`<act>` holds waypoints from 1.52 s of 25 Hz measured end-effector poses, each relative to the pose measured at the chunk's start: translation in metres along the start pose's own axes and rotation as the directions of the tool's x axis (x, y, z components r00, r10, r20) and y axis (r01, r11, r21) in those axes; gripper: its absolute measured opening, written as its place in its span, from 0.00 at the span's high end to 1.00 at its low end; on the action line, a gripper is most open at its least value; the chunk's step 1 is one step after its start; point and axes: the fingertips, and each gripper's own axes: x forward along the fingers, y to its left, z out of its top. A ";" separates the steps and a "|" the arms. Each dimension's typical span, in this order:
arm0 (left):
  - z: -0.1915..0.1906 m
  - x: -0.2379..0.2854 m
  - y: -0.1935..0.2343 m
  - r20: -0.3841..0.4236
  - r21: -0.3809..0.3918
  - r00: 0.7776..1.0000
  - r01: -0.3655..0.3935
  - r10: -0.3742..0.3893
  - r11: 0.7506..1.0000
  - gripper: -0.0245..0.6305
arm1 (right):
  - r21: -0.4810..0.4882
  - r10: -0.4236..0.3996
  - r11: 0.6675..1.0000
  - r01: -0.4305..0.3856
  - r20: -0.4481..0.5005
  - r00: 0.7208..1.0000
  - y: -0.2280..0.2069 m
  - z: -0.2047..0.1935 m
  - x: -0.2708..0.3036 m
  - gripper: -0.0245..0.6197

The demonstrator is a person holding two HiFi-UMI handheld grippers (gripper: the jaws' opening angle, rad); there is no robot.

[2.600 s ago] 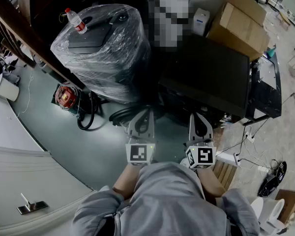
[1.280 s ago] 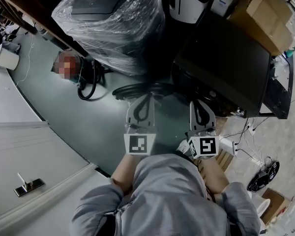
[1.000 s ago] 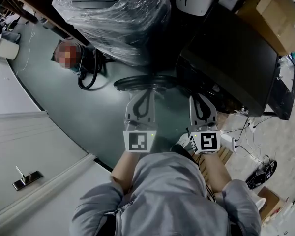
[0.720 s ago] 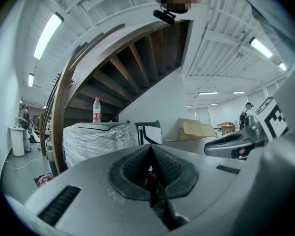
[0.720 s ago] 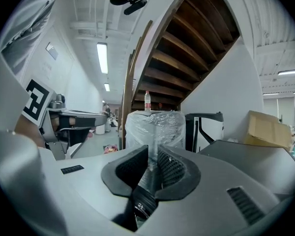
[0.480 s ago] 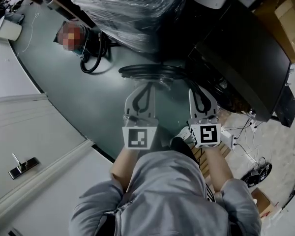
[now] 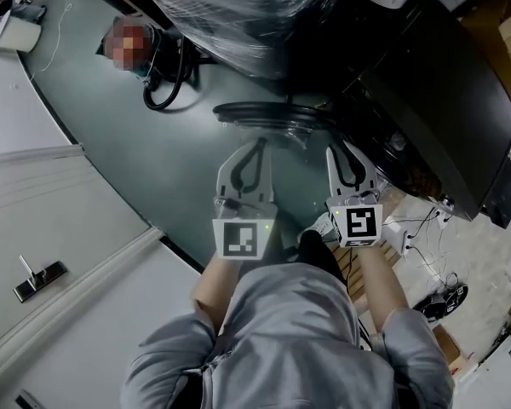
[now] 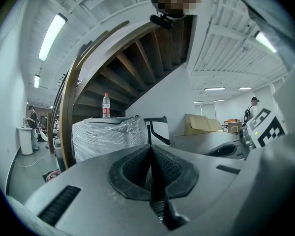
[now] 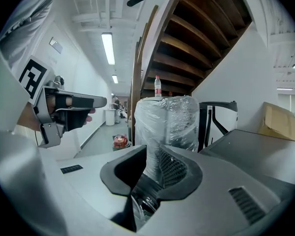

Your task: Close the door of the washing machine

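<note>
1. Left tongs (image 7: 256, 143): jaws pressed together, nothing between them.
2. Right tongs (image 7: 340, 148): jaws slightly apart and empty. A plastic-wrapped bundle (image 9: 169, 119) shows through the gap, well beyond.
3. Washing machine (image 7: 434, 100) sits ahead and to the right, dark top. Its round door (image 7: 272, 119) is swung open and sticks out to the left over the floor (image 7: 153, 160).
4. Both tongs are held side by side, pointing at the door. In the head view the left tips are just short of its rim.
5. Bottle (image 9: 158, 86) stands upright on top of the bundle.
</note>
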 end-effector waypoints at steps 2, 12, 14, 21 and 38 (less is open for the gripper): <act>-0.005 -0.001 0.005 -0.013 0.015 1.000 -0.003 0.003 1.000 0.97 | -0.008 0.012 1.000 -0.012 -0.015 1.000 0.003 -0.005 0.008 0.88; -0.031 -0.006 0.032 -0.058 -0.014 0.997 -0.057 0.056 0.998 0.97 | -0.024 0.057 0.998 -0.059 -0.073 0.996 0.017 -0.031 0.051 0.88; -0.035 -0.008 0.037 -0.067 -0.020 0.996 -0.066 0.064 0.998 0.97 | -0.028 0.065 0.997 -0.067 -0.083 0.994 0.021 -0.036 0.060 0.88; -0.039 -0.009 0.050 -0.037 -0.007 0.996 -0.079 0.079 0.997 0.97 | -0.037 0.083 0.995 -0.088 -0.123 0.989 0.029 -0.056 0.089 0.88; -0.077 -0.008 0.064 -0.113 -0.015 0.991 -0.071 0.069 0.997 0.97 | -0.062 0.093 0.992 -0.107 -0.199 0.976 0.038 -0.095 0.153 0.86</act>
